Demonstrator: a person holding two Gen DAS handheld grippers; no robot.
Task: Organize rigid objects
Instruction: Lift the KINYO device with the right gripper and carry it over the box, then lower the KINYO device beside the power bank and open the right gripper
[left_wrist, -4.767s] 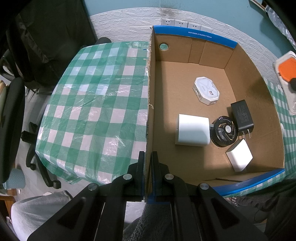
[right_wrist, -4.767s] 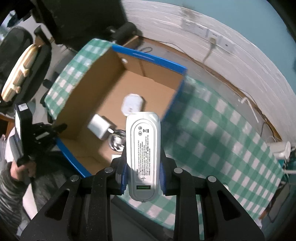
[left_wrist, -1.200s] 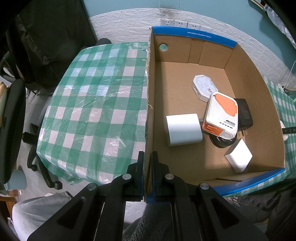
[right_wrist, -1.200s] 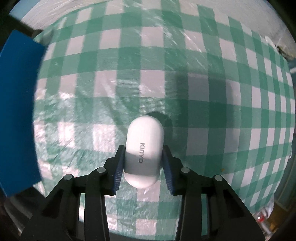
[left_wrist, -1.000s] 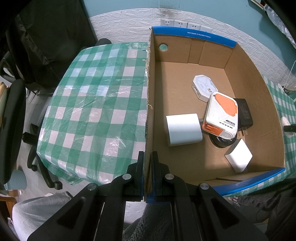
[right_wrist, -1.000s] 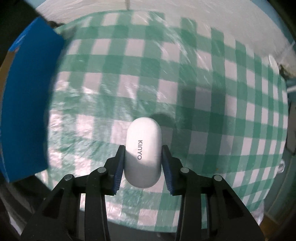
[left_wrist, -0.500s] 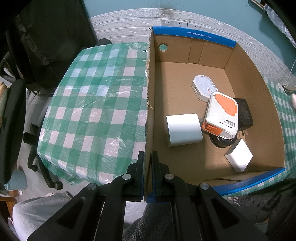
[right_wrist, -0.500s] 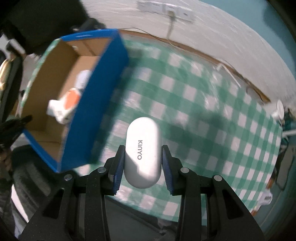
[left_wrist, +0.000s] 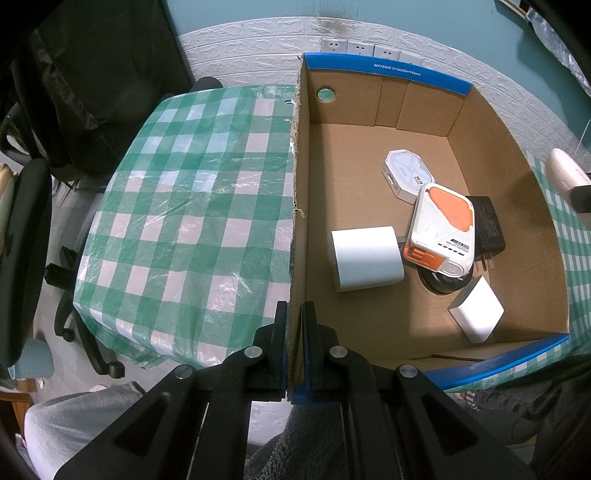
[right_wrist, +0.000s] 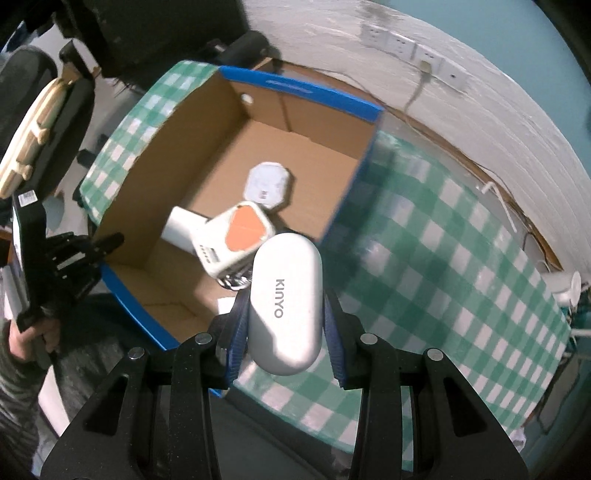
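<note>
Clamped between the blue pads of the right gripper (right_wrist: 283, 314): 1 white Kinyo capsule (right_wrist: 284, 299), held across its long sides and hanging above the right wall of the cardboard box (right_wrist: 354, 177). Judged light, stiff and glossy-smooth, so prone to slipping lengthwise; best gripped at the flat mid-flanks, not the rounded ends. Probably safe to drop low, though hard plastic would knock against the gadgets below.

At 6 o'clock in the left wrist view, left gripper (left_wrist: 293, 325) pinched tight on the box's left wall, steadying it on the green checked tablecloth (left_wrist: 192, 206).

Inside the box, near to far: 1 small white charger (left_wrist: 476, 314) at 4 o'clock; 1 white cube adapter (left_wrist: 365, 258) near centre; 1 black round item (left_wrist: 443, 284), mostly hidden under 1 orange-and-white power pack (left_wrist: 443, 229); 1 black plug adapter (left_wrist: 489, 229) touching its right edge; 1 white octagonal case (left_wrist: 406, 175) toward 1 o'clock. Total stowed: 6. Total in transit: 1.

Beyond, at 12 o'clock, 4 wall sockets (left_wrist: 365, 50).
</note>
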